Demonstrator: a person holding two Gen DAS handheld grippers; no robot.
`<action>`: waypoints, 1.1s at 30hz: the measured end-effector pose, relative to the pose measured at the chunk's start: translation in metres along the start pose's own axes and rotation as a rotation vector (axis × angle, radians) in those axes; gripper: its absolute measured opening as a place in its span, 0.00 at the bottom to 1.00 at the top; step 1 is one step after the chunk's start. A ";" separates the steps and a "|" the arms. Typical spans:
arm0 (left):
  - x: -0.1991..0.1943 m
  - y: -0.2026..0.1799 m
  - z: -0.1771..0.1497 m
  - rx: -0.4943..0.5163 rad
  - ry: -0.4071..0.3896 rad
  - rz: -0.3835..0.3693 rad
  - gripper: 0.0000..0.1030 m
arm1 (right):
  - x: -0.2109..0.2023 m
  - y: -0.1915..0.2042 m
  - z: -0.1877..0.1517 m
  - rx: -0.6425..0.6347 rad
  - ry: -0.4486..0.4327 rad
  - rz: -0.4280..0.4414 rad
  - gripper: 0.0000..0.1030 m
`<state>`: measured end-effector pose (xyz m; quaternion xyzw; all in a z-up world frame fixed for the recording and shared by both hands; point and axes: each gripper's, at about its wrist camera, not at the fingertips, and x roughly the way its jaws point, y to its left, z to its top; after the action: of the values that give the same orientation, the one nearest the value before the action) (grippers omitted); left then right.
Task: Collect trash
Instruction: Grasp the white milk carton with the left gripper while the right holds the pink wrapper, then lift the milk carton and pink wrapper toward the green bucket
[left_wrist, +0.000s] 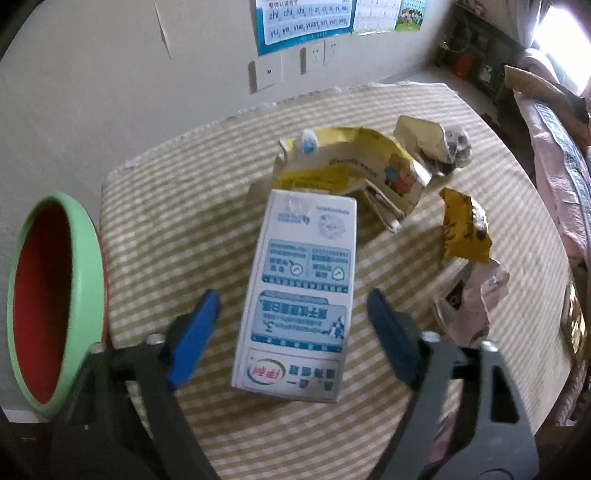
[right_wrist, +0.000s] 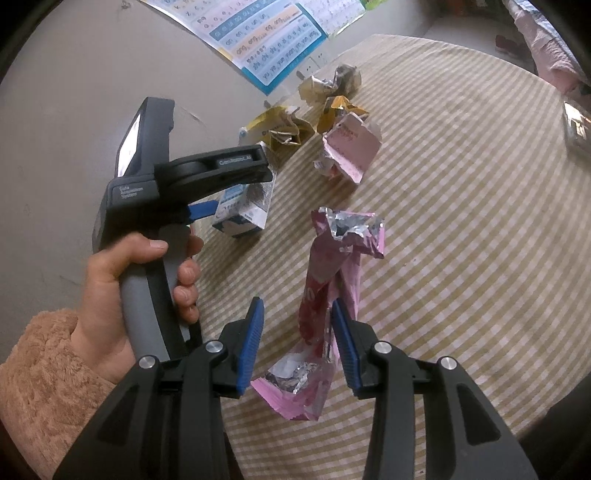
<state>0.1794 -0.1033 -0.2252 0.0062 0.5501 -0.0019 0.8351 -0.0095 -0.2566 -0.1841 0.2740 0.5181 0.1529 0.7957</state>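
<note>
Both grippers over trash on the striped cloth.

The left gripper straddles the milk carton near mid-cloth, pads apart from its sides, jaws open. A green-rimmed bin stands left of the carton, past the cloth edge; its contents are not visible. Yellow box and wrappers crowd beyond the carton. The right gripper stands open around a pink wrapper, right of the carton, right pad touching it.

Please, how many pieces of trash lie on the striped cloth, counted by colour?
Pink: 2 (box, foil wrapper)
Yellow: 2 (torn carton, snack wrapper)
White and blue: 1 (milk carton)
Beige: 1 (crumpled paper)
Total: 6
Silver thing at the edge: unclear, not counted.
</note>
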 end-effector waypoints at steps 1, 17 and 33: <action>0.002 0.001 -0.001 0.001 0.011 -0.003 0.53 | 0.002 0.001 0.000 -0.004 0.006 -0.003 0.37; -0.056 0.029 -0.029 0.054 -0.116 -0.069 0.50 | 0.026 0.008 -0.001 -0.055 0.071 -0.082 0.44; -0.104 0.081 -0.068 -0.024 -0.172 -0.143 0.50 | 0.038 0.017 -0.007 -0.133 0.092 -0.163 0.05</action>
<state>0.0762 -0.0219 -0.1557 -0.0432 0.4754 -0.0556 0.8770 0.0010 -0.2205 -0.2043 0.1701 0.5635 0.1341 0.7972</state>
